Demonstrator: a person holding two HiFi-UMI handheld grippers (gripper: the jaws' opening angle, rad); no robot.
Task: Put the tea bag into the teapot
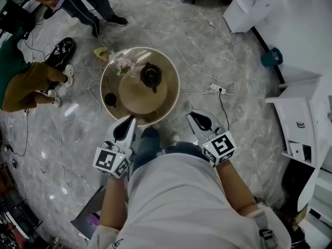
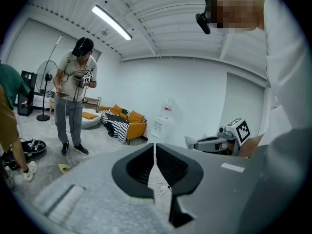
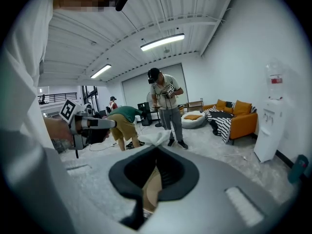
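A dark teapot stands on a round tan tray on the round table ahead of me. Both grippers hang near the table's front edge, away from the pot. My right gripper is shut on a white crumpled tea bag, which sticks out past its tips. My left gripper is shut, its jaws almost touching with nothing between them. Each gripper shows in the other's view: the right gripper and the left gripper.
A small dark cup and pink flowers share the table. Cables and a power strip lie on the marble floor. A standing person and a bent-over person are to the left; white furniture is at the right.
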